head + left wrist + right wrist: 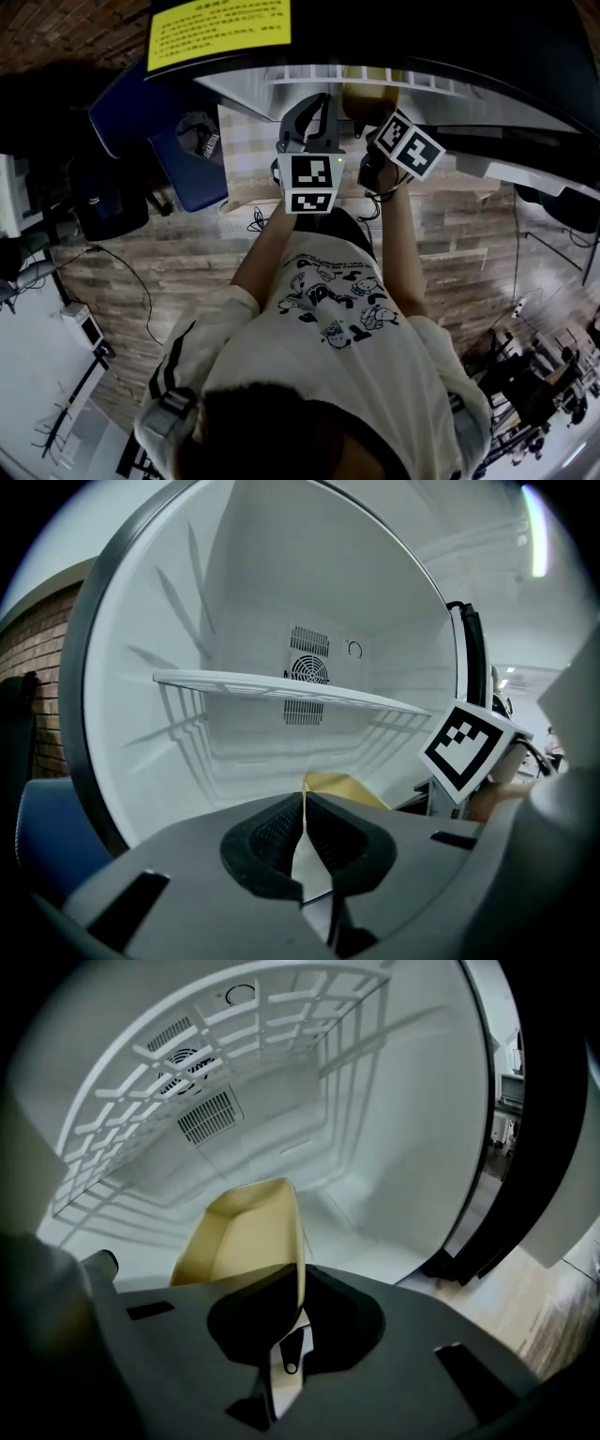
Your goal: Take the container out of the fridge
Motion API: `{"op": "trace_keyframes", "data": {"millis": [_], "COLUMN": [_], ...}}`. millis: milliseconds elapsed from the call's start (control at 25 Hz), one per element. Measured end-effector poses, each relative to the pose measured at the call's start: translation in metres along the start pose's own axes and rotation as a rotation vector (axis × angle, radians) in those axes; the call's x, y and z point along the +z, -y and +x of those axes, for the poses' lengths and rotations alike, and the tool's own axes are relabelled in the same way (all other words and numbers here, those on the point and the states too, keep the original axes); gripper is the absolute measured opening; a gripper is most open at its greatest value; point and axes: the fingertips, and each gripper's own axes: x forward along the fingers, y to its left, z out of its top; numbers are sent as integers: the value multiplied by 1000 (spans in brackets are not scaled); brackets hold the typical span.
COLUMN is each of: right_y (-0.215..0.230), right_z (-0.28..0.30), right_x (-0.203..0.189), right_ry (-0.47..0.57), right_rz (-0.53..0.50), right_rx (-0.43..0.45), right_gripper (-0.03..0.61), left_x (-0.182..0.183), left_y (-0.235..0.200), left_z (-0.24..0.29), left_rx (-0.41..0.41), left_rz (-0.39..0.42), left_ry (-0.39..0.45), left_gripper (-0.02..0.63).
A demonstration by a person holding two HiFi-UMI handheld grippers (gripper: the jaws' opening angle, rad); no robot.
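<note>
The container is a pale yellow open tub standing on the white floor of the fridge, under the wire shelf. My right gripper is shut on the tub's near right wall, which runs between its jaws. In the left gripper view the same tub shows just beyond my left gripper, whose jaws are shut with their tips touching and nothing between them. The head view has both grippers at the fridge opening: the left gripper beside the right gripper, with the tub ahead.
The fridge's back wall has a fan vent, and the shelf spans its width. The door frame stands to the right. A blue bag and a black bag lie left on the wooden floor.
</note>
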Motion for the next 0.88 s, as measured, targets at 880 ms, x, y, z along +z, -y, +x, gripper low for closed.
{"op": "trace_keyframes", "data": {"millis": [880], "right_y": [52], "right_z": [-107], "right_x": [-62], "right_ry": [-7], "right_rz": [-14], "right_rx": [43], "right_gripper": [40], "left_x": [-13], "left_y": [79], "left_z": [-94], "left_rx": [29], "left_rz": [-1], "left_ry": [53], "left_gripper": [23]}}
